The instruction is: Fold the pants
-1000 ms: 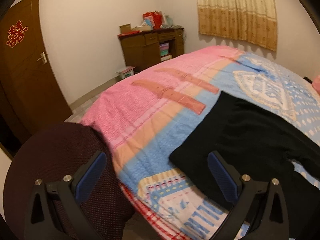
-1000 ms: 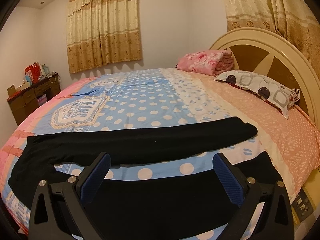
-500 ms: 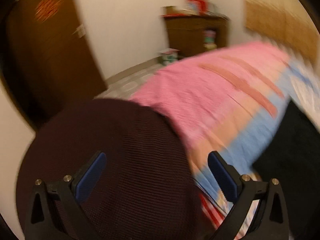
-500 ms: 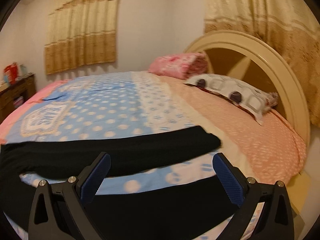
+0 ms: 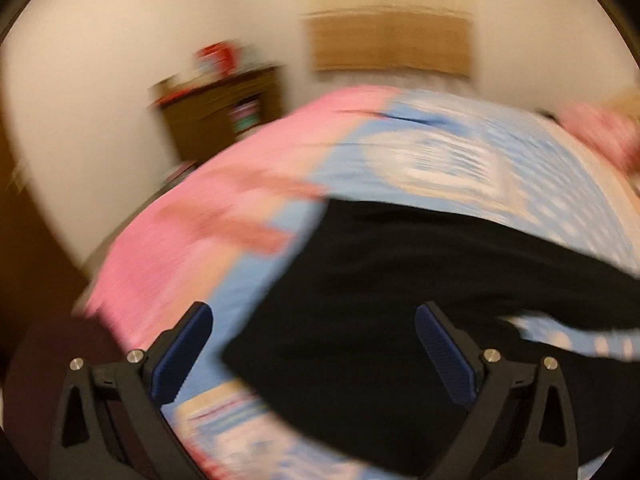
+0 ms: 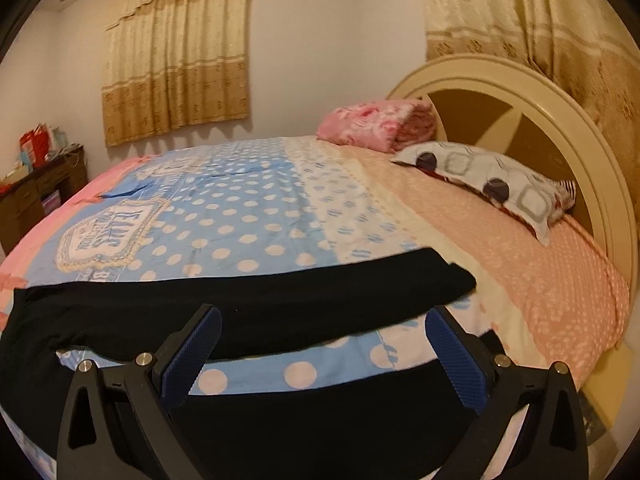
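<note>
- Your right gripper (image 6: 320,356) is spread wide with nothing between its blue pads (image 6: 192,354); it hovers over the near side of the bed, above the black pants (image 6: 248,308).
- The pants lie flat on the patterned bedspread (image 6: 256,204); one leg runs across the right wrist view to a cuff that ends on the cream band; the other leg fills the bottom of that view under the gripper and is cut off by the frame; a strip of dotted blue cover shows between the two legs.
- Your left gripper (image 5: 314,354) is also spread wide and empty; its right pad (image 5: 444,356) sits over the pants (image 5: 400,288), its left pad over blue and pink cover near the bed's edge.
- The left wrist view is heavily motion-blurred; the outline of the pants and the print on the cover are not sharp there; a dark rounded shape (image 5: 52,344) at lower left cannot be identified.
- Beyond the pants the bedspread is bare toward the far edge; open room lies there.
- To the far right a patterned pillow (image 6: 492,184) and a folded pink blanket (image 6: 376,124) rest just beside the curved headboard (image 6: 520,92).
- A brown desk (image 6: 36,196) stands off the bed's far left corner; curtains (image 6: 176,48) hang on the back wall.
</note>
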`<state>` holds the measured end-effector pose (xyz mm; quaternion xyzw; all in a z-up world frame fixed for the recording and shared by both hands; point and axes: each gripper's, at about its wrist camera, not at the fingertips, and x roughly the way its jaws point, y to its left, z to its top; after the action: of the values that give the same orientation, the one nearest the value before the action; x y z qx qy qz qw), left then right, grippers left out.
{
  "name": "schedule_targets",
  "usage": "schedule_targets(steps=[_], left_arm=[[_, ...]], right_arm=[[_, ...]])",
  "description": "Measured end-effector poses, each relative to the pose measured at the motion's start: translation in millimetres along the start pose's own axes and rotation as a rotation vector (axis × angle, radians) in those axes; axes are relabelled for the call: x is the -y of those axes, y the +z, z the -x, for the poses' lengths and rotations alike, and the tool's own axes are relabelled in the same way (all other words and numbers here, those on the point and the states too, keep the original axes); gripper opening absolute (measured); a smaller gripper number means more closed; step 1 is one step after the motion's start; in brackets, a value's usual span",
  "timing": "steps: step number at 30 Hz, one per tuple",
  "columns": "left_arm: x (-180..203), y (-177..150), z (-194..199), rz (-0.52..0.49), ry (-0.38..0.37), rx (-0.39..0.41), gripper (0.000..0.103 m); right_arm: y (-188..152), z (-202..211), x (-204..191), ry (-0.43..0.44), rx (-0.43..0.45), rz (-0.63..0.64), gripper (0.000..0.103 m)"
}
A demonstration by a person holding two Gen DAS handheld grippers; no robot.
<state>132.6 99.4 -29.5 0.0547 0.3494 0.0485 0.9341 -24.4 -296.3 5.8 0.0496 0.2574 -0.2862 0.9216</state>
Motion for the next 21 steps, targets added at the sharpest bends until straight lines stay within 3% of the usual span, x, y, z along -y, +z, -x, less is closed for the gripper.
schedule_targets(steps=[5, 10, 15, 21], left_arm=[[76.3, 17.1, -9.5, -0.151, -0.103, -0.019, 0.103], [114.3, 23.9, -14.3, -0.230, -0.145, -0.022, 0.103], [120.6, 30.4, -44.6, -0.202, -0.154, -0.095, 0.103], [118.3, 42.1, -77.5, -0.204, -0.104, -0.129, 0.103]], right_arm=[[9.8, -27.1, 21.8, -0.037, -0.046, 0.004, 0.102], [33.2, -79.0, 74.2, -0.094, -0.139, 0.030, 0.102], [49.4, -146.7, 113.5, -0.073, -0.258, 0.082, 0.102], [63.0, -221.7, 186.3, -0.020, -0.346, -0.135, 0.102]])
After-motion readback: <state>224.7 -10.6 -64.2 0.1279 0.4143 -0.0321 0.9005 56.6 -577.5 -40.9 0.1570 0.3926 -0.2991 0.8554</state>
